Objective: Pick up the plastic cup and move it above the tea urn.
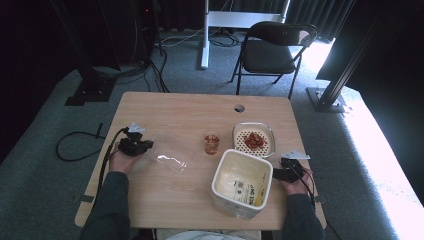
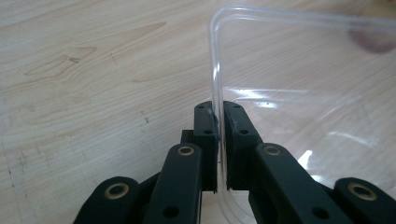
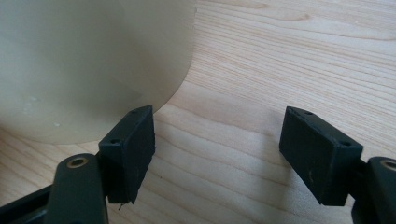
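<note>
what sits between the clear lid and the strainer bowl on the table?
In the high view, a small glass of reddish liquid stands between the clear lid and the strainer bowl, apart from both; otherwise bare wood.

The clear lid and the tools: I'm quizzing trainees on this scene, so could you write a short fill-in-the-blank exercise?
1. The left tool is shut on the rim of the clear ____.
2. The right tool stands ____, with only bare table between its jaws.
3. The red pieces lie in the perforated ____.
4. The white container holds a ____ label inside.

Missing words: lid; open; tray; yellow
</note>
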Demonstrator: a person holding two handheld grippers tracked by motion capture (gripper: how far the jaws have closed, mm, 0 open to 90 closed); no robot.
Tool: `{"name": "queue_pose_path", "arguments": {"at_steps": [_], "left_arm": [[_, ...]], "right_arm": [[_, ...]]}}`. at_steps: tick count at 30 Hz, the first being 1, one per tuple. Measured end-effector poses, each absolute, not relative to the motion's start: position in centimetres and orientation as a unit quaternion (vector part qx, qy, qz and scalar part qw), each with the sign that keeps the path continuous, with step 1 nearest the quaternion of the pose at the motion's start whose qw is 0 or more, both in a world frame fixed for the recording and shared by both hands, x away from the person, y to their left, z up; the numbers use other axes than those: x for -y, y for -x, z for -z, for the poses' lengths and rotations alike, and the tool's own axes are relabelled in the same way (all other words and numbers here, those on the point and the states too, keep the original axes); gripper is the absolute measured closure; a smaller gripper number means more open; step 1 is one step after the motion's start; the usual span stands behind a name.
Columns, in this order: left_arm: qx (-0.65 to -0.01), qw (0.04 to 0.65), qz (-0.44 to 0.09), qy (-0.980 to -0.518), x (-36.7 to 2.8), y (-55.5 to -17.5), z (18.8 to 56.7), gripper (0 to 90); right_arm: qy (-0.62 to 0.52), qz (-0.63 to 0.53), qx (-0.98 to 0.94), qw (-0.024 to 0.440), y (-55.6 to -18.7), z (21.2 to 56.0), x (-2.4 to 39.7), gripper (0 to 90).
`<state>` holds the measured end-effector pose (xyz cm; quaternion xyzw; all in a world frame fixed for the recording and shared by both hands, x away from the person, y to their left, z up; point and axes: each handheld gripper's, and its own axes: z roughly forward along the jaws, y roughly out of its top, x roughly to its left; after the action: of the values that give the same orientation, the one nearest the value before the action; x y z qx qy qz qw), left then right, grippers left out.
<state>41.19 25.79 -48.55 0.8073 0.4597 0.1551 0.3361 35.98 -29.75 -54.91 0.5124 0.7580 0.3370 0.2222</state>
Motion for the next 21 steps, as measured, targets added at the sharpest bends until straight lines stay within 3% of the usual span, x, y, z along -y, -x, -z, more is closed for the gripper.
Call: {"name": "queue_pose_path", "arguments": {"at_steps": [6, 21], "left_arm": [[-0.466, 0.385, -0.141, -0.784, -26.2, -40.0, 47.7, 87.5], [-0.441, 0.444, -0.136, -0.768, -25.4, -38.7, 44.1, 87.7]], "right_arm": [[-0.513, -0.337, -0.758, 0.222, -36.0, 54.9, 29.7, 26.1], [-0.513, -0.337, -0.758, 0.222, -36.0, 54.9, 29.8, 26.1]]}}
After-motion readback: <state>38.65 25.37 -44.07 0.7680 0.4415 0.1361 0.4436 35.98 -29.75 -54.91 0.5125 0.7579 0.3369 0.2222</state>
